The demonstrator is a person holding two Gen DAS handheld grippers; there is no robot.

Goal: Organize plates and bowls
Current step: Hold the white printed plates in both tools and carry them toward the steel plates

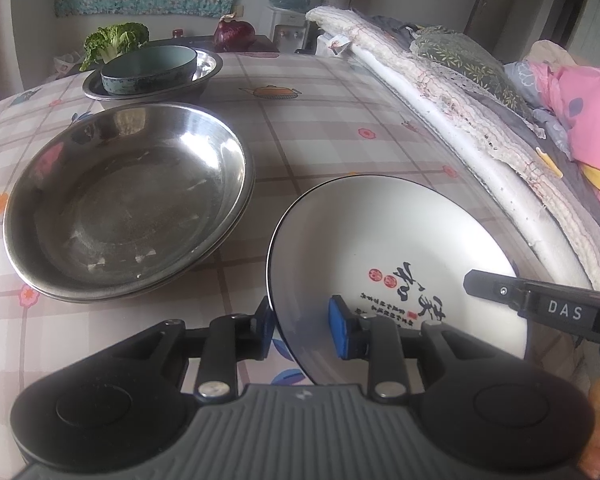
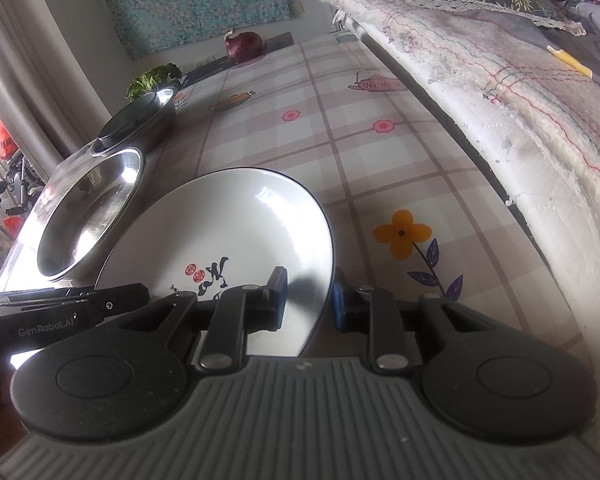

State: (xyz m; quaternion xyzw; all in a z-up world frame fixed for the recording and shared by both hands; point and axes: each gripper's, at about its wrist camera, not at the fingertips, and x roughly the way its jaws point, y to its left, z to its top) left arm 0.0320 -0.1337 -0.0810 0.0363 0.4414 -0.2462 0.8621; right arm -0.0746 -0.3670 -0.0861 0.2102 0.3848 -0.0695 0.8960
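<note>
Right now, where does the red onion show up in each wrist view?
Left wrist view: the red onion sits top centre, at the table's far edge, right of the leafy greens.
Right wrist view: the red onion is upper left of centre, at the far edge.
Shared landmark: the white plate with black calligraphy, near the camera in both.

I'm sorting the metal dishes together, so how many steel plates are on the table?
3 for sure: two nested steel plates left of the white plate, and a steel basin farther back holding the blue bowl. More might be stacked unseen.
</note>
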